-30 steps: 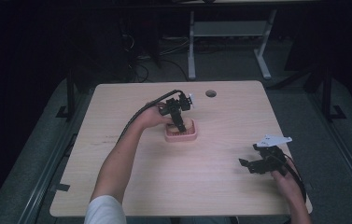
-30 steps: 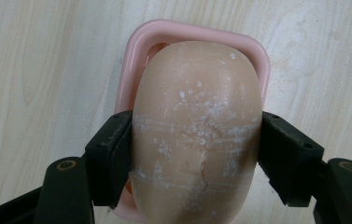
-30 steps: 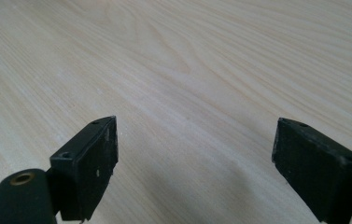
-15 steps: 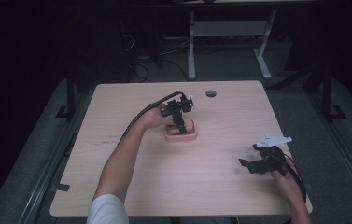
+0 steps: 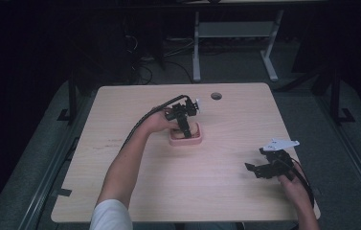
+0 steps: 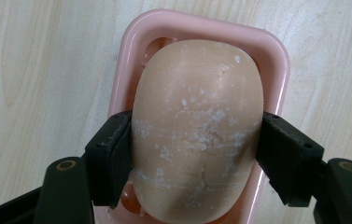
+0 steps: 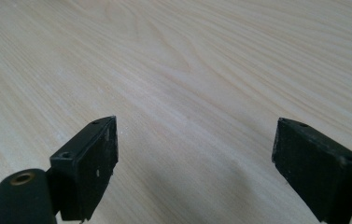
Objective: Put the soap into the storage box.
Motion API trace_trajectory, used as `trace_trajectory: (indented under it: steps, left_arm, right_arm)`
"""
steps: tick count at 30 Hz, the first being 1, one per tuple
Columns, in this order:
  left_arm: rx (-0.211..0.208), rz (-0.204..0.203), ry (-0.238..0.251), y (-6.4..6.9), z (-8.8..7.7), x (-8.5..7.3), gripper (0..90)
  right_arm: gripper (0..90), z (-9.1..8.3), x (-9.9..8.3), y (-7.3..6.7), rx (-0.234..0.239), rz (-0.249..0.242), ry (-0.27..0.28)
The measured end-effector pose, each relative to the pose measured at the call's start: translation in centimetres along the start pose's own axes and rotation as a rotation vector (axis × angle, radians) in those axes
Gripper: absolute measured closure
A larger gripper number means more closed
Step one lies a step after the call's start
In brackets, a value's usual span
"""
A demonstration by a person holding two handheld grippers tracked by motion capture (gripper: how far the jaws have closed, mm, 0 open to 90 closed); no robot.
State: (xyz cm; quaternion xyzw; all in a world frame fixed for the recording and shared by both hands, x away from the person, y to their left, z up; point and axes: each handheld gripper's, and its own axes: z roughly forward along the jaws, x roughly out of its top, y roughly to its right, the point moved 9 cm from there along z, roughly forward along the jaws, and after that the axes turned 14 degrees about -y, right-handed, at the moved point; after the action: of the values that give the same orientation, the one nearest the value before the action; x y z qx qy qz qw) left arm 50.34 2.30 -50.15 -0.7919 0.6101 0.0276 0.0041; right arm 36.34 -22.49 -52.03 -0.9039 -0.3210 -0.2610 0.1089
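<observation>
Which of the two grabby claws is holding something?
The left gripper: its jaws press both sides of the tan soap bar over the pink dish. The right gripper is open above bare table.

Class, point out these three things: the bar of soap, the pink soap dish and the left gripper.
bar of soap (image 6: 197, 126), left gripper view, middle of its top face.
pink soap dish (image 6: 201, 23), left gripper view, far rim.
left gripper (image 5: 186, 133), high view, between its fingertips.

The room is dim; light falls mainly on the pale desk, and the floor beyond it sinks into near black. The high view is soft and grainy. Both gripper views are bright and sharp on the wood grain, with faint shadow between the jaws.
</observation>
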Motion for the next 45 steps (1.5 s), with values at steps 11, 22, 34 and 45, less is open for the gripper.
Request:
trace_trajectory:
  steps: [11,22,34,45]
  left_arm:
    - [0.011,-0.013,0.023,-0.1,-0.3,0.1,29.5]
    - [0.039,-0.012,0.034,0.2,-1.3,-0.8,26.1]
    - [0.047,-0.024,0.059,0.7,-2.6,-2.4,25.3]
    - [0.052,-0.039,0.094,1.4,-3.1,-3.6,24.8]
  right_arm:
    - [13.8,0.0,-0.1,0.0,0.001,0.008,-0.004]
    - [13.8,0.0,-0.1,0.1,-0.006,-0.002,-0.004]
    - [13.8,0.1,0.1,-0.1,-0.014,-0.013,-0.006]
    - [13.8,0.2,0.2,-0.3,-0.017,-0.016,-0.014]
